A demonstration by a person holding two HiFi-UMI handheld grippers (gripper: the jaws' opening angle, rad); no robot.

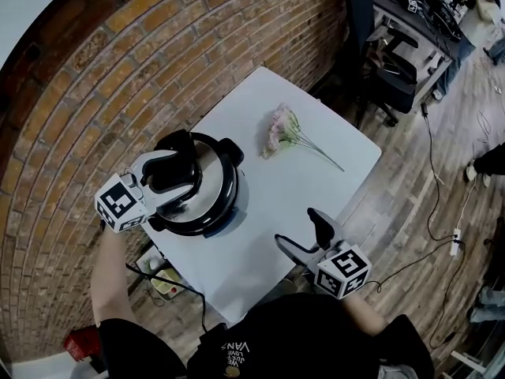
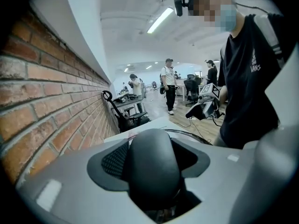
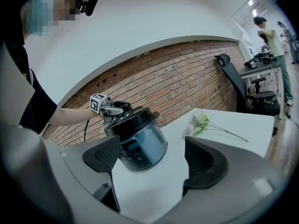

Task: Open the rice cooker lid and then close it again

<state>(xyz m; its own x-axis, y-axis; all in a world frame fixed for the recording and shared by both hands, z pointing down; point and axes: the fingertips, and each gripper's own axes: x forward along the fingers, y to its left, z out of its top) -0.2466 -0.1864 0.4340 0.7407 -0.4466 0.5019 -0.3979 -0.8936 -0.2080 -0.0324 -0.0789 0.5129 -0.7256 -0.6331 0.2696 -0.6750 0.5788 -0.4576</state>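
Lower centre of the head view, the right gripper [image 1: 297,229] hovers over the white square table [image 1: 276,188], its tongs spread wide with nothing between them. Up and left, at the table's left edge, stands the round black and silver rice cooker [image 1: 215,181], lid down. The left gripper [image 1: 183,168] has its tongs clasped wide around the black rounded lid handle [image 2: 154,164]. A pink flower sprig [image 1: 280,129] lies toward the upper right

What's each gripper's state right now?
Left gripper: closed on the lid handle.
Right gripper: open, holding nothing.
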